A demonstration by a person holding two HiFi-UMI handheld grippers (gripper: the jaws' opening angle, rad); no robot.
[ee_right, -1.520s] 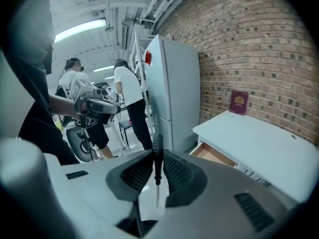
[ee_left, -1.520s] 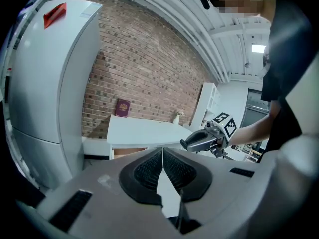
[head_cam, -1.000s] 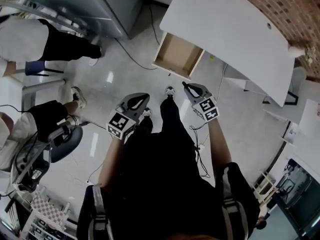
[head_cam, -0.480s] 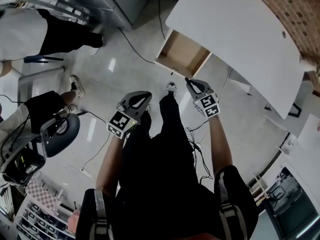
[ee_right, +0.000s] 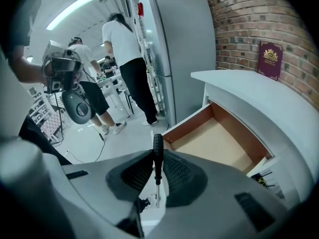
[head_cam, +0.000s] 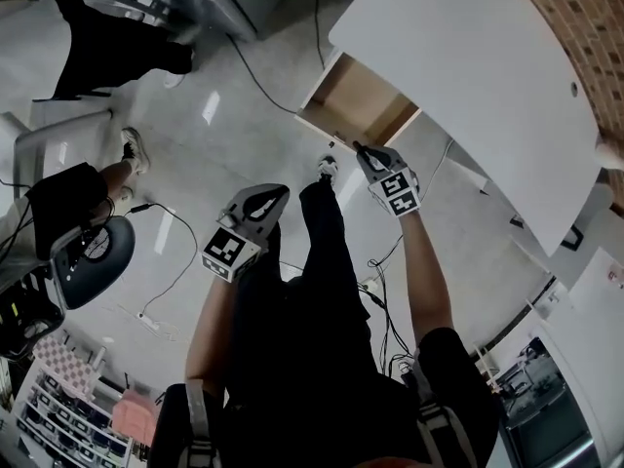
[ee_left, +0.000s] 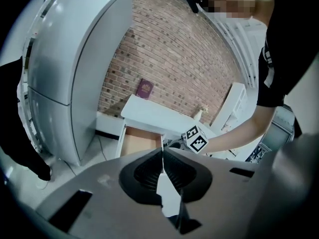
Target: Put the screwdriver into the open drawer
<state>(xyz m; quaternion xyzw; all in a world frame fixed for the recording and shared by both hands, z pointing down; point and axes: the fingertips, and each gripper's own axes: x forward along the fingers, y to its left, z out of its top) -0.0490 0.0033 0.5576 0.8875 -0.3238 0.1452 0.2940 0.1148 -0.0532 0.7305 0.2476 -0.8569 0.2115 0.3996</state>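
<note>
The right gripper has its ribbed black fingers pinched shut on the screwdriver, a thin, hard tool. It is likely light and a bit slippery, so its smooth black handle seems the best place to hold it. The left gripper has its fingers pressed together on nothing. Farther off, the open drawer, a bare wooden box, sticks out from the smooth white bench.

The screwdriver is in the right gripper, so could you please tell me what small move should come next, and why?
Probably carry the right gripper forward until it is over the drawer, and open only then. Its jaws are clamped on the screwdriver. The drawer stands open and bare ahead, but in the head view the gripper is only about level with its front edge, not over its floor.
</note>
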